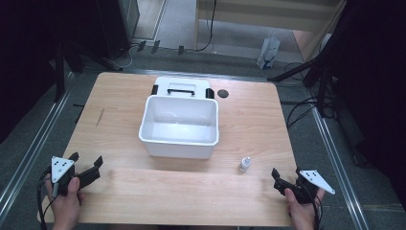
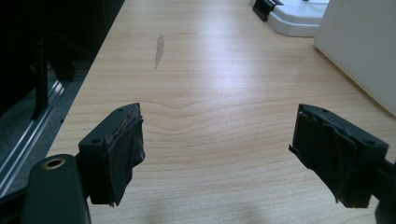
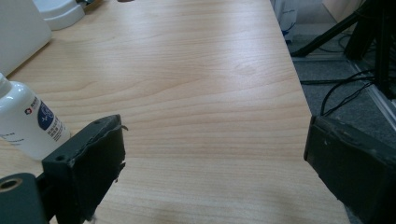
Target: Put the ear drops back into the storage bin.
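**Wooden table, one bin, one bottle, two idle grippers**

Pale wood table (image 1: 249, 120) carried one white bin (image 1: 179, 125), open-topped and empty, near its middle. Behind the bin, touching its far wall, lay one white lid (image 1: 182, 87) with a black handle; one dark round disc (image 1: 222, 93) sat just right of that lid. One small white bottle (image 1: 244, 164) stood upright, right of the bin's near corner. Left gripper (image 1: 86, 162) and right gripper (image 1: 276, 175) rested at the near edge, well apart from the bin, jaws spread, holding nothing
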Available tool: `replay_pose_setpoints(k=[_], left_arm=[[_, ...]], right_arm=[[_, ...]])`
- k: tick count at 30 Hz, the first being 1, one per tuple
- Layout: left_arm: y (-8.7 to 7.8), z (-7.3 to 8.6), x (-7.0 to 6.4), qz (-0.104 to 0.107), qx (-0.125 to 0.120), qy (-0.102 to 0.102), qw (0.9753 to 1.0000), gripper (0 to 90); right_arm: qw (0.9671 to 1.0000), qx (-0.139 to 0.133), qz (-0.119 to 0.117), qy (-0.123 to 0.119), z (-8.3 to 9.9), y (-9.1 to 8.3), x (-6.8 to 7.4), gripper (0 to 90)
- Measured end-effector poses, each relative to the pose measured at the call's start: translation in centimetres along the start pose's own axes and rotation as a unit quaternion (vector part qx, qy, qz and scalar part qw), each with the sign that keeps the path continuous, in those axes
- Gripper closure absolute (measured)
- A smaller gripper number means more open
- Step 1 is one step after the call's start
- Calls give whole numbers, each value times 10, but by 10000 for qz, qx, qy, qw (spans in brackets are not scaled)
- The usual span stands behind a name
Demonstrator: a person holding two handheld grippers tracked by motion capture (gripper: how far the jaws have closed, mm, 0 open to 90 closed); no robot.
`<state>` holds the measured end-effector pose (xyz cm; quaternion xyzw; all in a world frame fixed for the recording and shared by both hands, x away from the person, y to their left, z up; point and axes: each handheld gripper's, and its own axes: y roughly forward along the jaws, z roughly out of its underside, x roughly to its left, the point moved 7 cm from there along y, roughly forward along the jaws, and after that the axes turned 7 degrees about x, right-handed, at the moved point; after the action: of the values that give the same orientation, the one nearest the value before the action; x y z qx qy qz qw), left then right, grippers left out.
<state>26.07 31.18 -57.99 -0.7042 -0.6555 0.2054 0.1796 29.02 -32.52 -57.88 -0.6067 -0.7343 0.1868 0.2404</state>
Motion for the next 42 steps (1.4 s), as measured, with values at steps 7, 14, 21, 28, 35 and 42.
replay_pose_setpoints(k=[7, 14, 21, 28, 35, 42], left_arm=[[0, 0, 0, -31, 6, 41, 10000, 174], [0, 0, -1, -40, -5, 45, 10000, 174], [1, 0, -2, -36, 16, 78, 10000, 174], [1, 0, -2, 12, 11, 79, 10000, 174], [1, 0, -1, 37, -2, 54, 10000, 174], [0, 0, -1, 75, 8, 37, 10000, 174]], right_arm=[[10000, 79, 23, -11, 0, 2, -1, 108], [9989, 438, 55, -160, 2, 8, 1, 123], [9912, 1078, -39, -763, 4, 16, 11, 125], [9748, 1648, -185, -1491, -14, 12, 22, 129], [9429, 2358, -120, -2351, -38, 7, 36, 147], [9032, 2995, -67, -3073, -53, 7, 58, 189]])
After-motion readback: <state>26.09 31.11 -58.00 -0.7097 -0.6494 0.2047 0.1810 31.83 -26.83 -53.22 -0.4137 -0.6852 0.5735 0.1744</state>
